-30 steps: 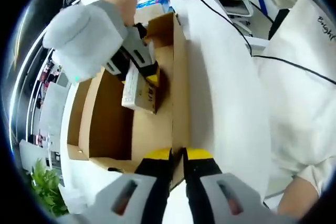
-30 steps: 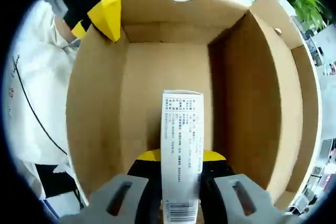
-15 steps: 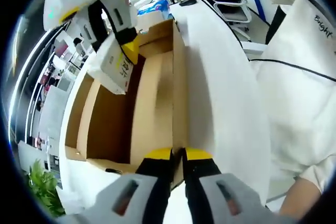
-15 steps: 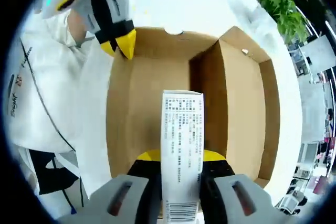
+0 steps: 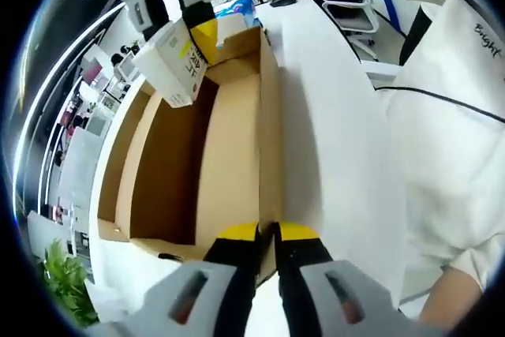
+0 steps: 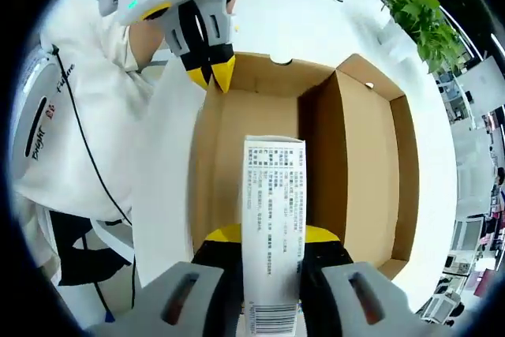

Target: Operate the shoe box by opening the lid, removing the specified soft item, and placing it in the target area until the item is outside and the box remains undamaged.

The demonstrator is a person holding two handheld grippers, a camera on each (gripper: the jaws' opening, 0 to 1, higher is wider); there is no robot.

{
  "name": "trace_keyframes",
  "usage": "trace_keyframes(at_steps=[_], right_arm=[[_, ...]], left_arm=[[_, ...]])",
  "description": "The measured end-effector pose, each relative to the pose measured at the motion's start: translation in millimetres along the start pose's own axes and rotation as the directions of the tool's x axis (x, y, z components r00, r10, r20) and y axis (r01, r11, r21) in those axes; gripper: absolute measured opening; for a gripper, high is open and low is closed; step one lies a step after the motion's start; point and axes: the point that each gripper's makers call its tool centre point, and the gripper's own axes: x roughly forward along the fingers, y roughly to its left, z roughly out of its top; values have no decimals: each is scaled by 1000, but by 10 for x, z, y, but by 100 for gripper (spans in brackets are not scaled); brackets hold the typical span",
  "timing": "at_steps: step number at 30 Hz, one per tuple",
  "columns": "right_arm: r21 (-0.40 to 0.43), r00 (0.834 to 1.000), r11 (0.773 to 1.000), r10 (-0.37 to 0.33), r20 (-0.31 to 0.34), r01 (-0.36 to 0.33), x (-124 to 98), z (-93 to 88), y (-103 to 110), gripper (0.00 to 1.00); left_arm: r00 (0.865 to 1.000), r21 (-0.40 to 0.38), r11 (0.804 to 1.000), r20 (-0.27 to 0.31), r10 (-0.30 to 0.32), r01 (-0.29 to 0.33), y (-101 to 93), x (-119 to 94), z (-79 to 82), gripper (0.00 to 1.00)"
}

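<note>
The left gripper point(image 5: 267, 234) is reaching forward with its yellow-tipped jaws pressed close together, pinching a thin edge between them; in the right gripper view it point(image 6: 211, 75) is pointing downward from the upper left. The right gripper point(image 6: 264, 236) is clamping its jaws on either side of what it carries, and in the left gripper view it point(image 5: 197, 33) is hanging raised at the upper left.

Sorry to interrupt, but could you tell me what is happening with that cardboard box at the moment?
A person is emptying an open shoe box on a white table using two hand-held tools. The left tool is shut on the box's near wall, holding it steady. The right tool grips a white printed carton and holds it up above the box's interior, clear of the cardboard. The carton has not yet been set down anywhere.
</note>
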Motion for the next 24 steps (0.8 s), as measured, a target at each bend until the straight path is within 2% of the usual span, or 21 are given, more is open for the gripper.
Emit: trace_keyframes(at_steps=[3,5,9,13,18,20,24], right_arm=[[-23,1000,1000,-9,-5,9,4,5,-19,22],[-29,999,1000,-13,-35,12,12,1,-14,22],[-59,1000,998,11,-19,-12,0,52,64,22],[-90,1000,996,15,-22,-17,-29,20,97,22],[-76,999,997,20,-27,-22,-158,-64,195,22],[-73,999,997,15,-29,-17,-196,-84,169,22],[-58,999,997,44,0,-44,-222,-86,288,22]], left_arm=[[1000,-7,1000,2,-3,3,0,0,2,6],[1000,-8,1000,6,-7,7,3,2,4,6],[1000,-7,1000,7,-10,10,2,7,5,6],[1000,-8,1000,11,-12,12,7,10,7,6],[1000,1,1000,13,-10,10,6,11,8,6],[1000,-16,1000,1,-15,15,11,15,11,6],[999,-32,999,-11,-39,38,-15,8,10,6]])
